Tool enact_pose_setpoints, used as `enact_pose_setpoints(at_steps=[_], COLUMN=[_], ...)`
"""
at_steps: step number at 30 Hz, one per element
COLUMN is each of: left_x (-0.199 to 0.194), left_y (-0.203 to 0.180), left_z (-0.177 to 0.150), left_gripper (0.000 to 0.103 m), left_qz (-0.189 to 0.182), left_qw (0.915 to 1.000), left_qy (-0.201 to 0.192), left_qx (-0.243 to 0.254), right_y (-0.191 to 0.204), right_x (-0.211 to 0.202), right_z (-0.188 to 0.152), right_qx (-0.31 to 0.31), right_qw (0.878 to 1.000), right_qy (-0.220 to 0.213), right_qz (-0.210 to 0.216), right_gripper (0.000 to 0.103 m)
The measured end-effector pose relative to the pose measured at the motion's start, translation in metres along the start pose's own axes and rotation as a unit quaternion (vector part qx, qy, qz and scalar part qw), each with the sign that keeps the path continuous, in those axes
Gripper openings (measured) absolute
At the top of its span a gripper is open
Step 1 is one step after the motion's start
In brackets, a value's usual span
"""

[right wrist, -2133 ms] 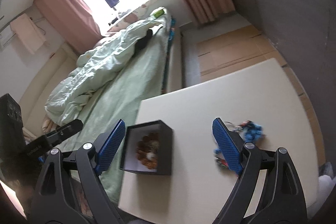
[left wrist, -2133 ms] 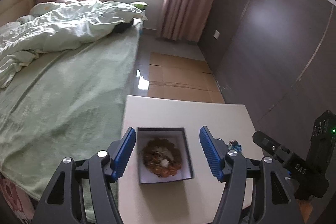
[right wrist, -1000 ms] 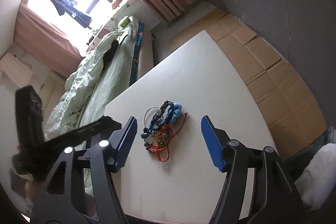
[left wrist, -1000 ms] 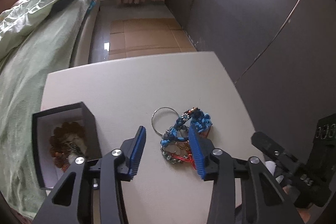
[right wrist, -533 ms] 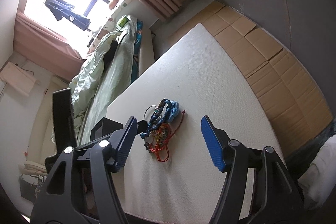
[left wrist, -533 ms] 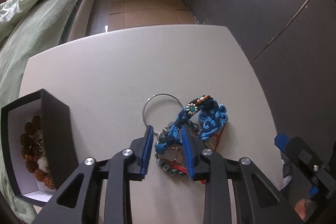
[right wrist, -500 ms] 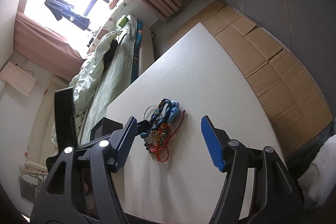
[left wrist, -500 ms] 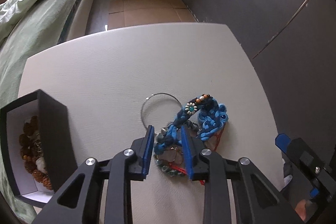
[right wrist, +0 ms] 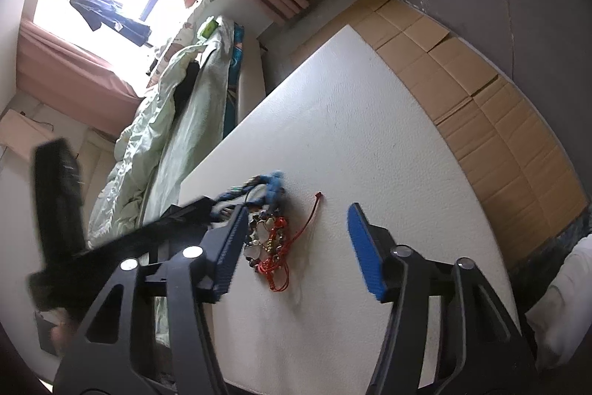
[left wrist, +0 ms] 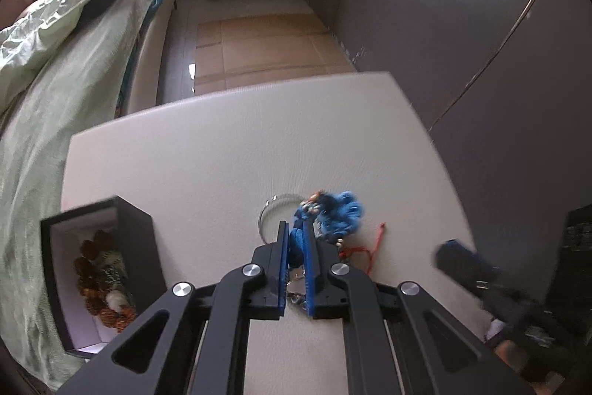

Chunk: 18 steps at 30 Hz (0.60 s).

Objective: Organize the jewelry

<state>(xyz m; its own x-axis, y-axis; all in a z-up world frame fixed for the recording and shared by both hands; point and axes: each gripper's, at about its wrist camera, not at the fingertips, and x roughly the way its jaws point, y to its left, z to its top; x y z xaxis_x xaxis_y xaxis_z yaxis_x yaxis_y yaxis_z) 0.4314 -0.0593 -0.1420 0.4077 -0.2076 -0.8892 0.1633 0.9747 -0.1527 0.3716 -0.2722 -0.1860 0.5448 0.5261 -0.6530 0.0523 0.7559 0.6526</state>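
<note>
The blue braided cord bracelet (left wrist: 325,210) smears into blur beyond the left gripper (left wrist: 296,247) (beads indistinct); its clamped stretch is hidden between the blue pads (left wrist: 283,254), which also cover the thin silver wire ring's (left wrist: 272,206) near arc.

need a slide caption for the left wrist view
Left gripper shut on the blue braided bracelet, with the open black jewelry box to its left.
</note>
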Motion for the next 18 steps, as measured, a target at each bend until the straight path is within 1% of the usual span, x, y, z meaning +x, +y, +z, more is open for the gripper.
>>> enact_pose_setpoints(at_steps=[4,9,14,15,16,18], left_x=[-0.023,-0.046,-0.066,-0.07,-0.073,-0.081], left_y=[0.003,0.009,0.02,0.022,0.025,0.029], left_z=[0.002,0.005,0.003,0.002,0.001,-0.001], left_gripper=[0.005,0.005,0.005,0.005,0.005,0.005], left_qz=[-0.009,-0.008,-0.008,-0.008,-0.008,-0.006], left_qw=[0.9998,0.9992,0.9985,0.9983,0.9982,0.9979], left_qy=[-0.019,-0.037,-0.051,-0.054,-0.056,-0.06], left_qx=[-0.008,-0.012,-0.018,-0.019,-0.021,-0.024], right_y=[0.006,0.019,0.03,0.031,0.032,0.032], right_x=[0.013,0.035,0.056,0.059,0.062,0.063], right_z=[-0.001,-0.008,-0.016,-0.017,-0.018,-0.02], right_qx=[-0.008,-0.028,-0.041,-0.043,-0.043,-0.034], right_qw=[1.0,0.998,0.995,0.994,0.994,0.995], right_qy=[0.023,0.057,0.083,0.085,0.088,0.087], right_qz=[-0.002,-0.019,-0.039,-0.045,-0.049,-0.044], right_gripper=[0.041,0.038,0.028,0.021,0.007,0.006])
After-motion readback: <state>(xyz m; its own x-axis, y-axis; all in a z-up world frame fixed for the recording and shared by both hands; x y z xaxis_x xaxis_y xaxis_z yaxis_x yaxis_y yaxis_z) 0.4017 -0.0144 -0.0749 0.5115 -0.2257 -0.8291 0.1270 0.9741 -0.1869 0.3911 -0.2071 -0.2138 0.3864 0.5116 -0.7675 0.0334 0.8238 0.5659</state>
